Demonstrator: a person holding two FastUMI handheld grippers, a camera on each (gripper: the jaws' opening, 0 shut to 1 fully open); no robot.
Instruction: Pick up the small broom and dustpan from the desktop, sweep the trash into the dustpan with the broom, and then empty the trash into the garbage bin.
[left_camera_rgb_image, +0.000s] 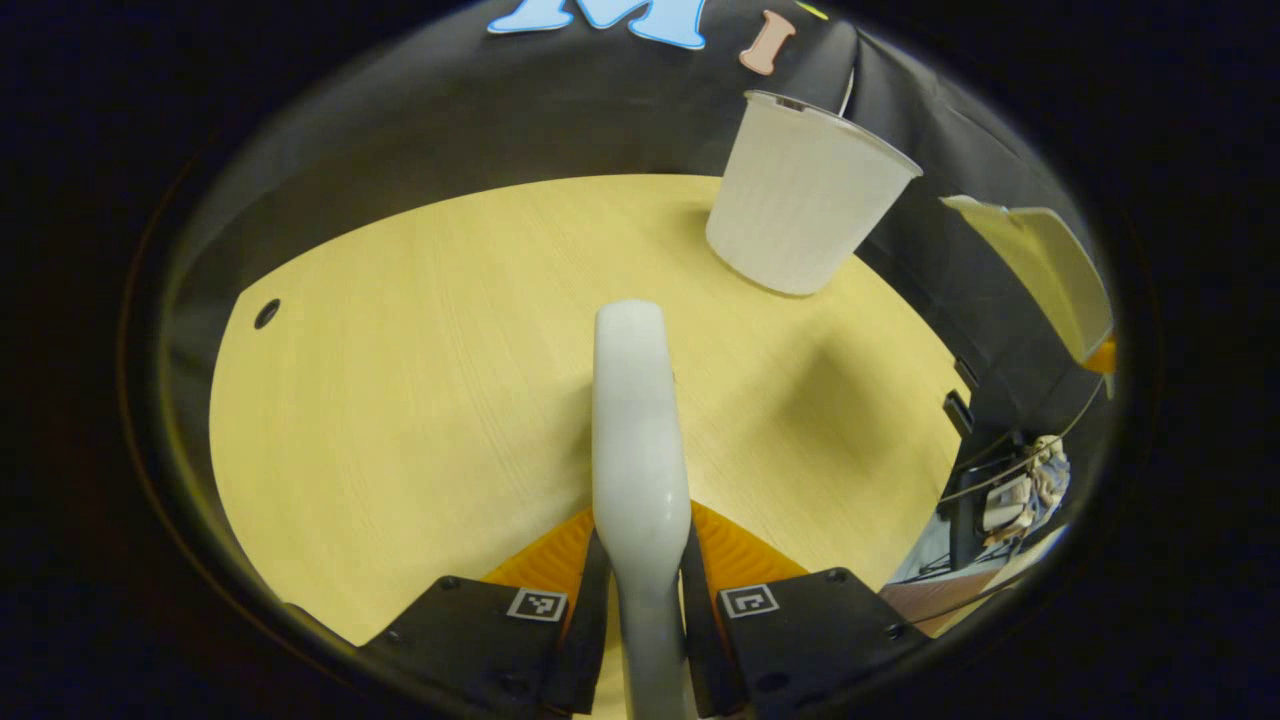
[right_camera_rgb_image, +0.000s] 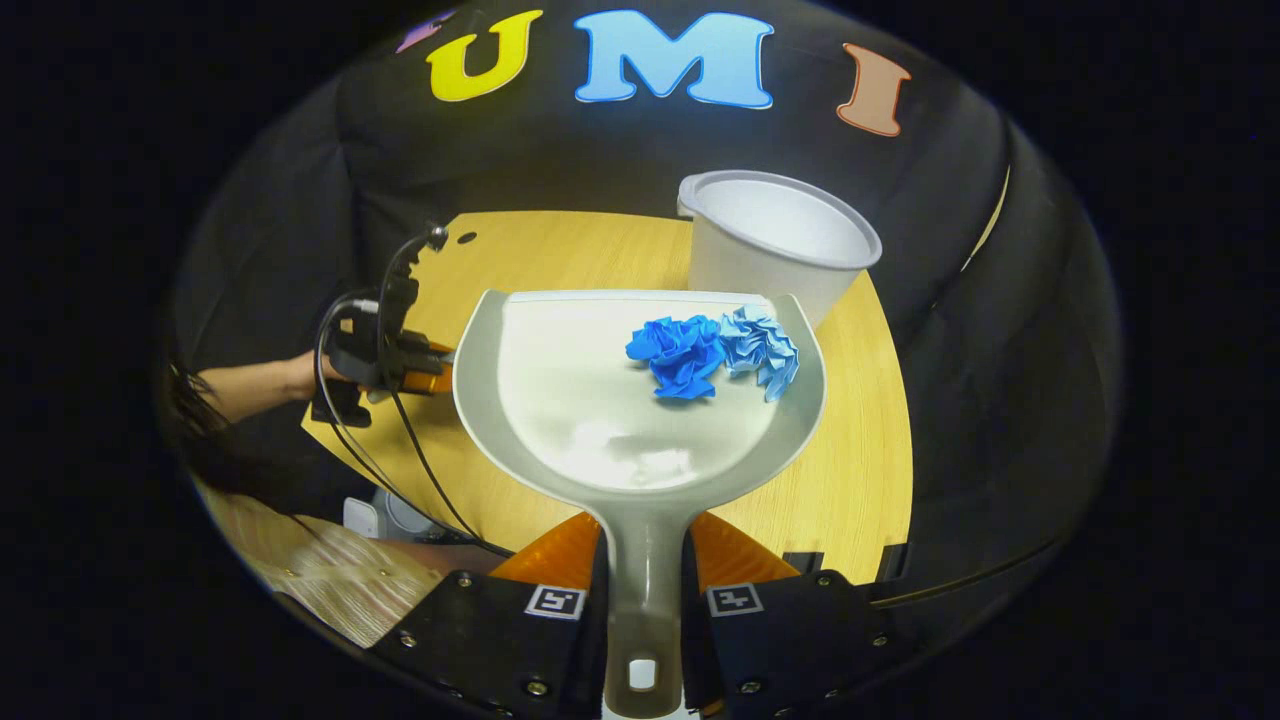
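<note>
In the left gripper view my left gripper (left_camera_rgb_image: 640, 590) is shut on the small broom's white handle (left_camera_rgb_image: 632, 420), which points forward over the wooden table (left_camera_rgb_image: 400, 380); its bristles are hidden. In the right gripper view my right gripper (right_camera_rgb_image: 643, 600) is shut on the handle of the grey-white dustpan (right_camera_rgb_image: 580, 400), held above the table. A dark blue paper wad (right_camera_rgb_image: 680, 355) and a light blue paper wad (right_camera_rgb_image: 762, 348) lie in the pan near its front lip. The white garbage bin (right_camera_rgb_image: 775, 235) stands just behind the pan, to the right.
The bin (left_camera_rgb_image: 800, 200) stands at the table's far right in the left gripper view, with the dustpan (left_camera_rgb_image: 1050, 265) hanging beyond the table edge. A person's hand (right_camera_rgb_image: 290, 378) holds the left gripper (right_camera_rgb_image: 385, 355) left of the pan, cables trailing down. A small hole (left_camera_rgb_image: 267, 313) marks the tabletop.
</note>
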